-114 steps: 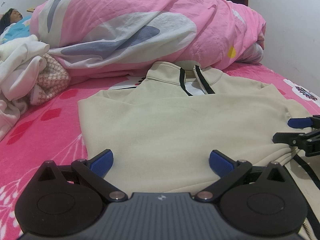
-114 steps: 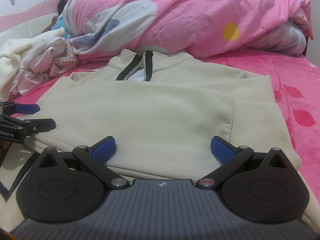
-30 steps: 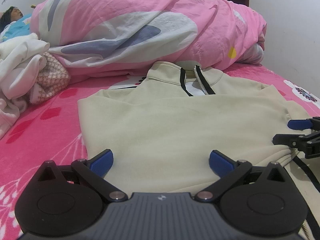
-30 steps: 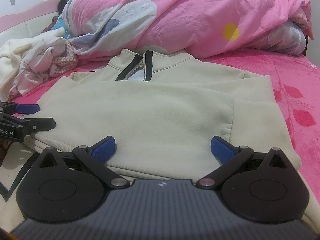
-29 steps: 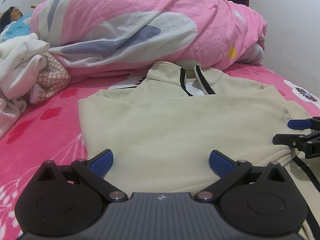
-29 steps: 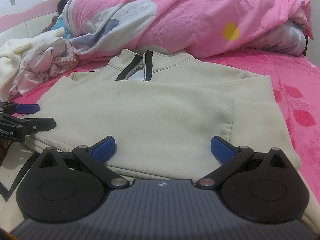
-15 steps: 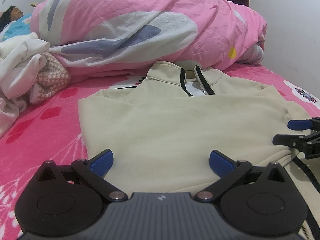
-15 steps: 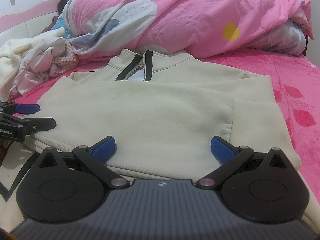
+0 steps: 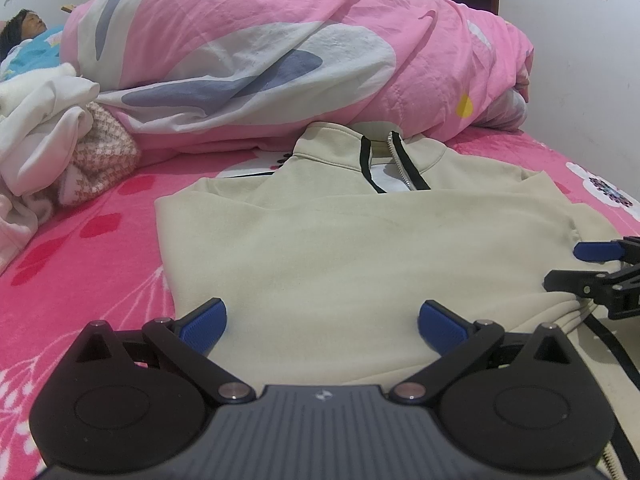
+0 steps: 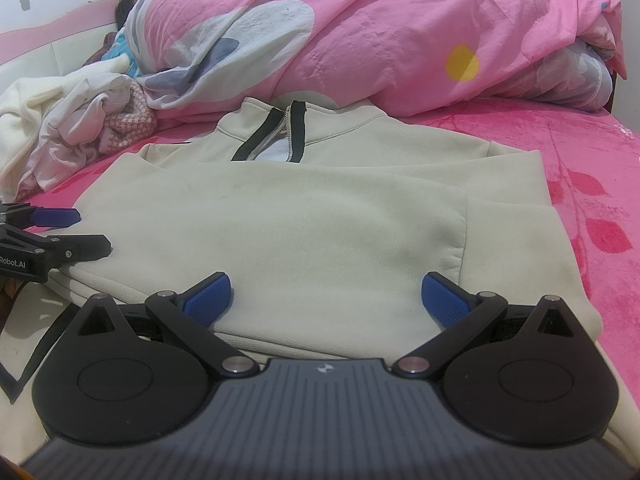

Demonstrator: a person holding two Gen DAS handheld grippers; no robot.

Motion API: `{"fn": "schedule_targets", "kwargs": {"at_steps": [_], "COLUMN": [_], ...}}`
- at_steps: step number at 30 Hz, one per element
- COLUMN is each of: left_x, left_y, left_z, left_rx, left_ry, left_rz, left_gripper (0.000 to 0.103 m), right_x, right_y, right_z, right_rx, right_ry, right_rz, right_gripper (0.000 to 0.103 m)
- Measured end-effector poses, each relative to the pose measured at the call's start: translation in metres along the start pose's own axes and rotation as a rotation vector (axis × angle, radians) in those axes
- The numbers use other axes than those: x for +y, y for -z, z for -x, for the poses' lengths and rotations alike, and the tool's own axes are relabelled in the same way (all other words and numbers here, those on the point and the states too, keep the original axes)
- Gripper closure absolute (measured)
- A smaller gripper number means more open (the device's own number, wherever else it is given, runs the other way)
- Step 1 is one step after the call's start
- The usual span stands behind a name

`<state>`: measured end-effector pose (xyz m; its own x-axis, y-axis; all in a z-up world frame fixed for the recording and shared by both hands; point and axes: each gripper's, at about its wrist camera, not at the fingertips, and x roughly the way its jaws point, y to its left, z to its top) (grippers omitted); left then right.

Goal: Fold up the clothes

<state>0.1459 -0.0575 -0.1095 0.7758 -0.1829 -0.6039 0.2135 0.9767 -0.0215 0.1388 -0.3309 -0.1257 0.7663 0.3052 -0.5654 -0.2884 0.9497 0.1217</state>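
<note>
Pink bedding [image 9: 80, 248] carries a cream zip-neck pullover [image 9: 360, 248] spread flat mid-bed, collar toward the heaped quilt [image 9: 280, 60]. Soft and light, it should drape limply; take it by the near hem corners. Left gripper [image 9: 322, 320] and right gripper [image 10: 326, 296] both hang spread wide just over that hem, seemingly not touching.
</note>
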Motion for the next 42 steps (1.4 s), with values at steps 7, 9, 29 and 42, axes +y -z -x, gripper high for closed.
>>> {"fn": "schedule_targets", "kwargs": {"at_steps": [7,9,29,42], "left_x": [0.0,0.0,0.001,0.016], "left_y": [0.0,0.0,0.0,-0.003], "left_z": [0.0,0.0,0.0,0.004], "left_rx": [0.001,0.001,0.003,0.009], "left_ry": [0.0,0.0,0.005,0.075], "left_rz": [0.001,0.001,0.005,0.085], "left_gripper": [0.0,0.0,0.0,0.0], "right_x": [-0.001,-0.001,0.003,0.053], "right_y": [0.0,0.001,-0.005,-0.048], "right_z": [0.0,0.0,0.002,0.007], "right_rx": [-0.001,-0.002,0.028,-0.065], "right_ry": [0.0,0.0,0.024,0.166], "right_rz": [-0.001,-0.001,-0.007,0.023], "right_gripper": [0.001,0.001,0.001,0.016]}}
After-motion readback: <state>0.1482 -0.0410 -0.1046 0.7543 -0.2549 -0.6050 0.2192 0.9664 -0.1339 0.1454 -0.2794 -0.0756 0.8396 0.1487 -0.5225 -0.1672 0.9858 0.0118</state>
